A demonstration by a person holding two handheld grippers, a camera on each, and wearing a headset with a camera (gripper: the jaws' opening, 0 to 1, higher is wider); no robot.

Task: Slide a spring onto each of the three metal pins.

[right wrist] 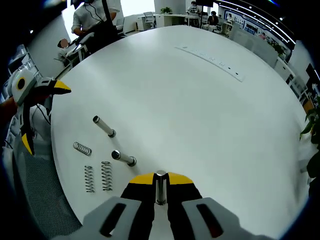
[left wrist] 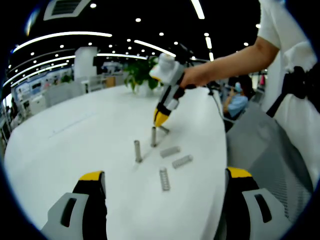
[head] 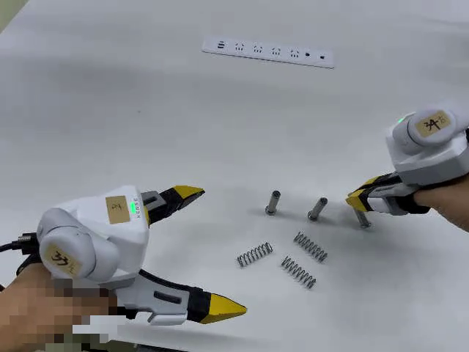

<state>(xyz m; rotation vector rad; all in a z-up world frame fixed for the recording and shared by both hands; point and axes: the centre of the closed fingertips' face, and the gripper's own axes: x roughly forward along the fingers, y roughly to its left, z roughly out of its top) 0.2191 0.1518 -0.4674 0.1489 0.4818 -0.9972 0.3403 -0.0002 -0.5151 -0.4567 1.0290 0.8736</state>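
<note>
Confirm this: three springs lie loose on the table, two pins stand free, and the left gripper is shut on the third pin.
Wrong gripper. The right gripper view shows the right gripper shut on the third pin; the left gripper is open and holds nothing. The rest stands: three springs lie loose on the table and two pins stand free.

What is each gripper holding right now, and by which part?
The right gripper is shut on one metal pin, gripping its upper shaft. The left gripper is open, holding nothing.
</note>
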